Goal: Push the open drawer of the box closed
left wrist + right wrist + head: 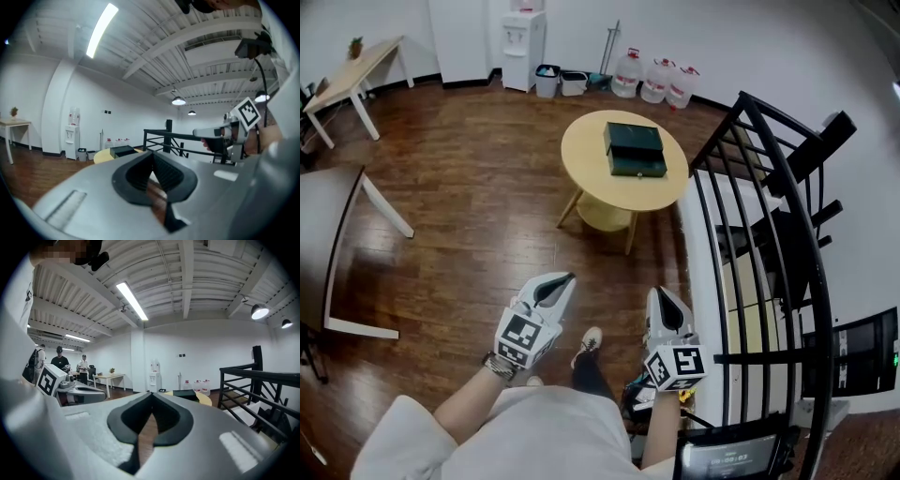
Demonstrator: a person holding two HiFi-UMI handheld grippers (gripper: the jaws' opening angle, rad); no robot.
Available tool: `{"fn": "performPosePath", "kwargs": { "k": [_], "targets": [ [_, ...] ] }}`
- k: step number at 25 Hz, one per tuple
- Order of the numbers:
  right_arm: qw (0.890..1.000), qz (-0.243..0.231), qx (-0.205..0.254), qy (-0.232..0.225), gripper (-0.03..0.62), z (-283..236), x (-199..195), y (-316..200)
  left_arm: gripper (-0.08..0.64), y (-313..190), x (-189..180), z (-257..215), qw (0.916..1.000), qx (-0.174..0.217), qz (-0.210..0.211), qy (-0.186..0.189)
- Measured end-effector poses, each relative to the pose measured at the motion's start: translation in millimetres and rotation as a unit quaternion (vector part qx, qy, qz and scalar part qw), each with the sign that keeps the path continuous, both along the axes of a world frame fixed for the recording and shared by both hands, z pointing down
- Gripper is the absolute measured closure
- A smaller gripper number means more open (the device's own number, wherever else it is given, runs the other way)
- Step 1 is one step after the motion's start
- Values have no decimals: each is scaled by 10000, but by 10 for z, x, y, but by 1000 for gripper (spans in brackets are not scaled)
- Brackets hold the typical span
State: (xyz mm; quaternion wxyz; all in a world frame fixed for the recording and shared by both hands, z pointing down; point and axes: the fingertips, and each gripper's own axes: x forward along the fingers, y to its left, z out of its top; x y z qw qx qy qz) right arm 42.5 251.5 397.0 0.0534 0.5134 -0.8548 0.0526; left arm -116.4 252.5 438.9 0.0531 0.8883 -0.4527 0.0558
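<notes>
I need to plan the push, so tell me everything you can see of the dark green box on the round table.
The box is dark green, flat and rectangular, with a smooth, slightly glossy look. It lies flat on the round table, a pale wooden top, somewhat right of its middle. The side nearer the person seems to stick out as a separate section, probably the open drawer; finer detail is too small to tell. Only the table touches it.

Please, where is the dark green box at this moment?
In the head view the box lies on the round table, above the picture's centre, with the black railing at its right and the water bottles beyond it.
</notes>
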Motion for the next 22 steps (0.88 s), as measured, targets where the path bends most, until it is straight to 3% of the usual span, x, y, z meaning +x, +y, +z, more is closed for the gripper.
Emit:
{"fn": "performPosePath", "kwargs": {
  "k": [12,22],
  "targets": [
    [9996,-123,-151,-217,591,-116,711,-1443,552,-1336,640,-92,9994,-98,-288,-134],
    [9988,-283,-264,-285,591,-100,945,-2216,552,-2062,818,-129,9975,-96,-687,-160]
  ]
}}
